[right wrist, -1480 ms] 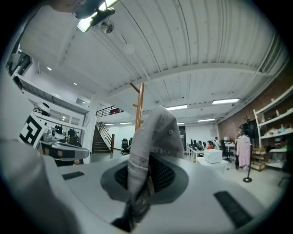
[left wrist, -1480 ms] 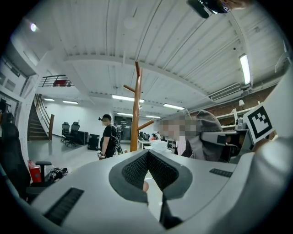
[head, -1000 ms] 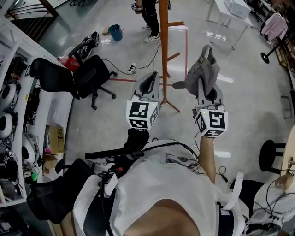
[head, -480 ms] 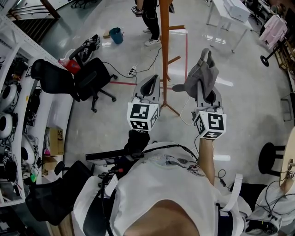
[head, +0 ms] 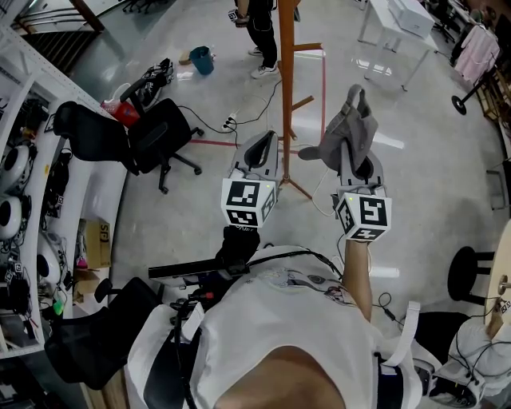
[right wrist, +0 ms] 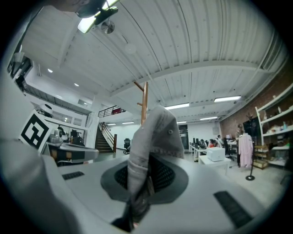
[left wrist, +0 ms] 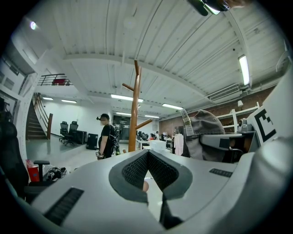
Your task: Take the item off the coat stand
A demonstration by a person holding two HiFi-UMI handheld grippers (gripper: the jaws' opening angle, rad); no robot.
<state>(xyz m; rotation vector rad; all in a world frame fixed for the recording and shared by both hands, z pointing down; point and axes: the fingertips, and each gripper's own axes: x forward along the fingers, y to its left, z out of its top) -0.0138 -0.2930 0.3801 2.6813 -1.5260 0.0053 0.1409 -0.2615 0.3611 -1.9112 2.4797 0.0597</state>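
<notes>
A grey cap [head: 352, 128] is off the stand and stands up from my right gripper [head: 352, 162], which is shut on its lower edge. In the right gripper view the cap [right wrist: 153, 137] is pinched between the dark pads and hides the gap. The wooden coat stand [head: 286, 80] rises just beyond and between the two grippers, and its pegs in view are bare. My left gripper [head: 259, 146] is shut with nothing in it, to the left of the pole's base. The left gripper view shows the stand [left wrist: 133, 109] ahead and the cap [left wrist: 203, 132] to the right.
A black office chair [head: 140, 132] stands to the left, with shelving [head: 24, 184] along the left wall. A person [head: 259, 32] stands behind the stand near a blue bucket [head: 200, 57]. A white table [head: 399, 24] is at the back right, a black stool [head: 467, 272] at the right. Cables lie on the floor.
Almost nothing differs. The right gripper keeps the cap pinched and both grippers stay nearly in place; the view has shifted slightly.
</notes>
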